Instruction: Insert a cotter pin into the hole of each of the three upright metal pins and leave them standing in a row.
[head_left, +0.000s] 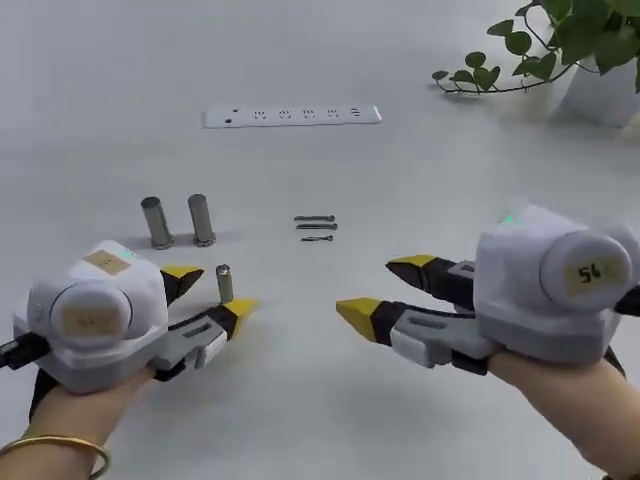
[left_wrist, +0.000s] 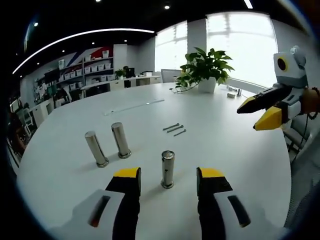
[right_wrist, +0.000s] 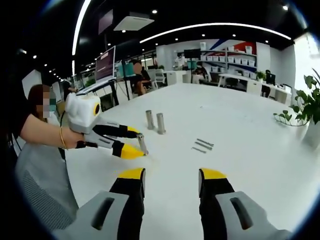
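Three upright metal pins stand on the white table: two side by side (head_left: 155, 222) (head_left: 200, 220) at the left, and a shorter-looking third pin (head_left: 224, 284) nearer me. My left gripper (head_left: 212, 288) is open with that third pin (left_wrist: 167, 169) between its yellow fingertips, not touching it. Three cotter pins (head_left: 316, 227) lie in a small stack at the table's middle, also seen as cotter pins (left_wrist: 174, 129) (right_wrist: 202, 145) from both grippers. My right gripper (head_left: 385, 288) is open and holds nothing, hovering right of centre.
A white power strip (head_left: 292, 116) lies at the back of the table. A potted plant (head_left: 565, 45) stands at the back right corner. Other desks, shelves and a seated person show in the room behind.
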